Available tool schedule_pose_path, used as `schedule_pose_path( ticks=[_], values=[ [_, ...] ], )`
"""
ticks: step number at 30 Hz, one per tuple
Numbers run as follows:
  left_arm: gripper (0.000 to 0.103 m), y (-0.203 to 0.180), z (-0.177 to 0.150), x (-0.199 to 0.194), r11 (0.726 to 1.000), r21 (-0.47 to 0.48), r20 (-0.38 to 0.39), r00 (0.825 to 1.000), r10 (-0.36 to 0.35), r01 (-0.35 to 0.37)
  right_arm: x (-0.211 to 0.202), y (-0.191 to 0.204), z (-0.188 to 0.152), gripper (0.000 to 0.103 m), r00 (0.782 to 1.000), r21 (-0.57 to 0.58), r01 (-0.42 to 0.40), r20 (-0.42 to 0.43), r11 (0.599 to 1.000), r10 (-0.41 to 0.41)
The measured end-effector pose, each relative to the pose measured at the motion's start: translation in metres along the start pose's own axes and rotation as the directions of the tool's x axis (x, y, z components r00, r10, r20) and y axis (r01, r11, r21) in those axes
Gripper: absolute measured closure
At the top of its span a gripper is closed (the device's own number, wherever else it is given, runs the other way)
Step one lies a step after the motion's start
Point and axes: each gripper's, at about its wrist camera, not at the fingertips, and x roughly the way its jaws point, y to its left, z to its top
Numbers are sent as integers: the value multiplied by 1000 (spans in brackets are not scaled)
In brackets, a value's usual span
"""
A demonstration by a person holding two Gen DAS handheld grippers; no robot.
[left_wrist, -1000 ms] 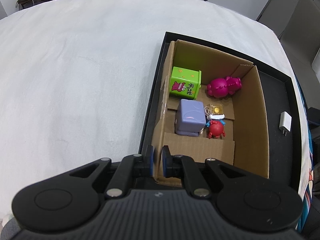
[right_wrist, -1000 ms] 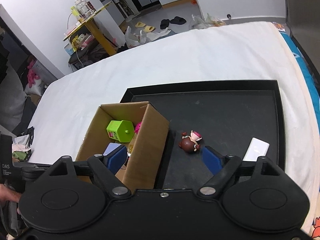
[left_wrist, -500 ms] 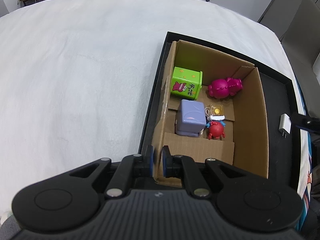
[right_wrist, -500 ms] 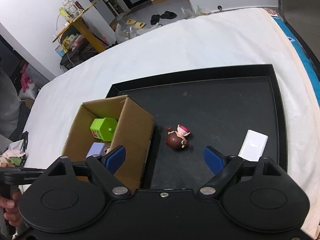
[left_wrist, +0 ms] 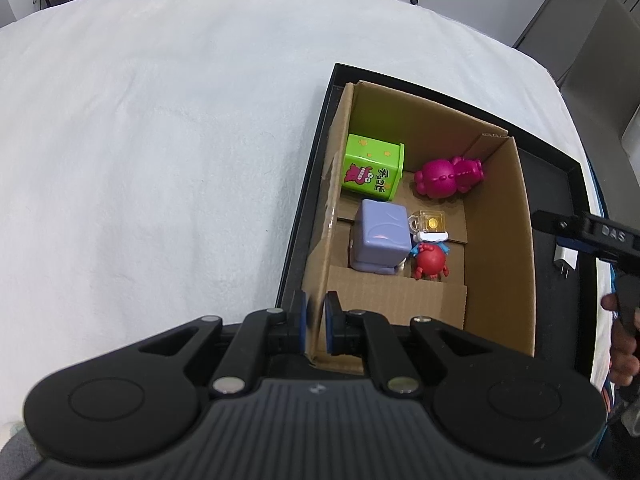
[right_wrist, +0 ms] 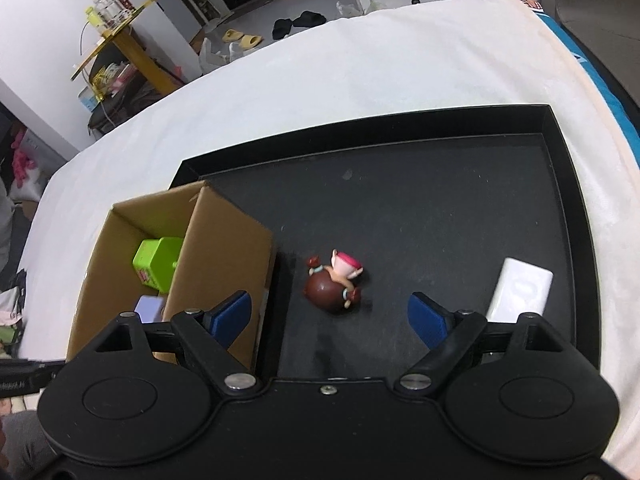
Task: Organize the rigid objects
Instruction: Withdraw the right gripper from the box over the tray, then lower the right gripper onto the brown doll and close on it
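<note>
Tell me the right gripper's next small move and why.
Probably lower the right gripper a little further over the brown figurine, then close. Its fingers stand open on either side of the toy lying on the black tray, not touching it, while the left gripper pinches the cardboard box wall.

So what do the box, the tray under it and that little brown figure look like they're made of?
Box: corrugated cardboard, matte brown; fluting shows along its cut top edge.
Tray: looks like hard black plastic or coated board, with a dull sheen and crisp raised rim; hard to tell which.
Brown figure: probably moulded plastic, glossy, with a highlight on its rounded body.
</note>
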Motion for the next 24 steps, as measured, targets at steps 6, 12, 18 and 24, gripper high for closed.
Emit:
schedule_pose_path(
  ticks=[6, 12, 18, 24],
  values=[
    [95, 1, 0, 0, 1000, 2, -2, 1000, -9, 9, 24, -2, 2, 19, 999, 23, 33, -12, 999, -33],
    [95, 1, 0, 1, 1000, 12, -2, 1000, -11, 11, 41, -9, -1, 29, 998, 30, 64, -17, 998, -63],
    [95, -4, -1, 3, 1000, 21, 0, 1000, 4, -4, 34, -15, -5, 65, 998, 3, 50, -43, 999, -50],
    [95, -5, -2, 4, 1000, 17, 0, 1000, 12, -12, 18, -22, -17, 65, 997, -17, 48, -67, 999, -49]
  ],
)
